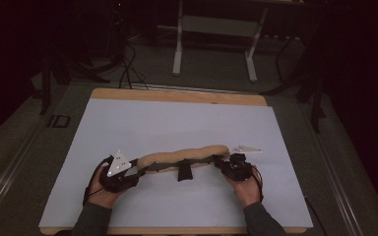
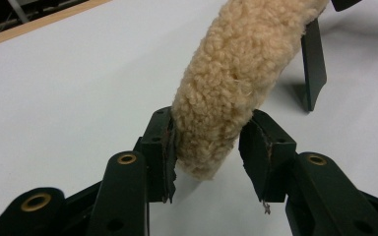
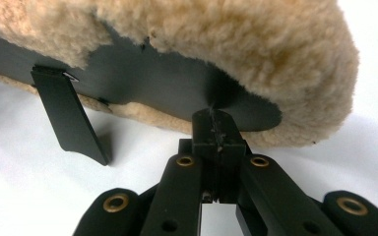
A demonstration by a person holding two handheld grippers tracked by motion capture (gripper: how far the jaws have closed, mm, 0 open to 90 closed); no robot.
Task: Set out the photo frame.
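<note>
A long tan fleece pad [image 1: 187,155] with a dark grey backing [image 3: 152,83] lies across the white table top between my two hands. A short black strap tab [image 1: 183,173] hangs from its middle. My left gripper [image 1: 133,169] holds the pad's left end. In the left gripper view the fleece end [image 2: 221,98] sits between the jaws, and both pads [image 2: 163,147] touch the fleece. My right gripper [image 1: 221,161] is at the pad's right end. In the right gripper view it [image 3: 216,125] is shut on the edge of the dark backing, under the fleece [image 3: 256,44].
The white sheet [image 1: 177,118] covers a wooden table whose far edge [image 1: 177,96] shows. Behind the table stands a white desk frame [image 1: 214,44], with cables [image 1: 128,69] on the dark floor. Bare white surface lies ahead of the pad.
</note>
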